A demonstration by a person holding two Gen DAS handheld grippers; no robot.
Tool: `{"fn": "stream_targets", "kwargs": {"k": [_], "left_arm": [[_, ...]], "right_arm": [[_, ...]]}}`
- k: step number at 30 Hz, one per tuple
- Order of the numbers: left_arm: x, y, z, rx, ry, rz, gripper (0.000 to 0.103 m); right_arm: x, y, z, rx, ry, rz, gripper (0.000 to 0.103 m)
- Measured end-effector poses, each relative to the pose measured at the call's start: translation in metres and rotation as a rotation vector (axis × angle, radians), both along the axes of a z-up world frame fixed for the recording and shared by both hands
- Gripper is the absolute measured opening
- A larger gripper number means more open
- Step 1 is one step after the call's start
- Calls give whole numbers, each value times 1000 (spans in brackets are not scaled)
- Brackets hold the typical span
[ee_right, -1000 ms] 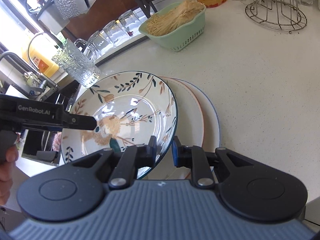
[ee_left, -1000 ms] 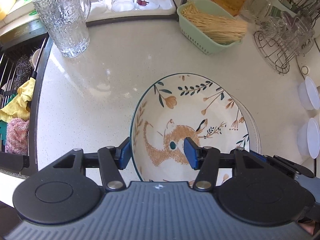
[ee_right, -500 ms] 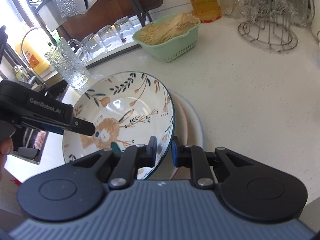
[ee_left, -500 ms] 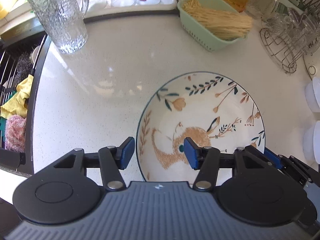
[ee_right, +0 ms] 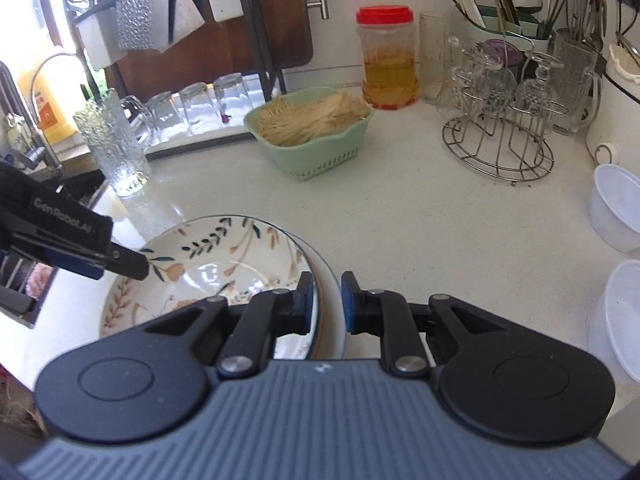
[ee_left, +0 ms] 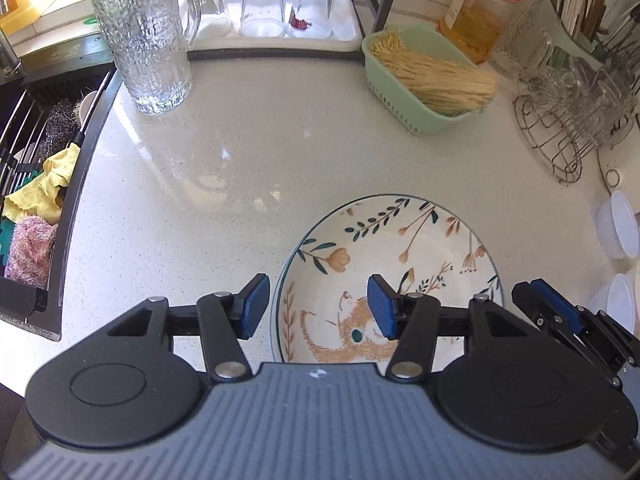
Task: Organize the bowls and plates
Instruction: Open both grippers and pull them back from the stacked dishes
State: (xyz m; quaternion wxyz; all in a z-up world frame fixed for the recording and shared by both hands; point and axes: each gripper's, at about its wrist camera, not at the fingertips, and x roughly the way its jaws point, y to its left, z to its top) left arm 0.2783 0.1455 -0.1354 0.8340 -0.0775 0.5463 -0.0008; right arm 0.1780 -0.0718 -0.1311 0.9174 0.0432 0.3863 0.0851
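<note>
A deep plate with a fox and flower pattern (ee_left: 400, 248) lies on a stack of flat plates (ee_right: 332, 304) at the counter's near edge; it also shows in the right wrist view (ee_right: 224, 264). My left gripper (ee_left: 316, 306) is open, its fingers straddling the plate's left rim without touching it. My right gripper (ee_right: 325, 300) is open a little, its fingers either side of the plates' right rim; it also shows in the left wrist view (ee_left: 548, 308). Two white bowls (ee_right: 616, 208) stand at the right.
A glass pitcher (ee_left: 144, 36), upturned glasses on a tray (ee_left: 264, 4), a green basket of noodles (ee_left: 428, 80), a red-lidded jar (ee_right: 388, 60) and a wire glass rack (ee_right: 500, 136) ring the white counter (ee_left: 240, 152). The sink with cloths (ee_left: 36, 184) is at the left.
The patterned plate has been lowered from a tilt to lie flat on the stack. My right gripper has opened off its rim. Both grippers have drawn back and up.
</note>
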Motion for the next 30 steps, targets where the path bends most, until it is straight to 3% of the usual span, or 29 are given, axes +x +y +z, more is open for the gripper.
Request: {"fn": "stream_targets", "kwargs": {"k": [4, 12, 20, 30], "left_arm": [[-5, -4, 14, -6, -39, 2, 60], [-18, -8, 54, 10, -127, 7, 60], [-49, -19, 84, 6, -193, -11, 60], [-89, -13, 124, -19, -299, -15, 60]], "right_arm": [[-1, -4, 12, 20, -14, 22, 18], [-2, -30, 54, 173, -26, 47, 18], [-20, -41, 99, 177, -131, 68, 19], [-44, -43, 128, 205, -188, 18, 19]]}}
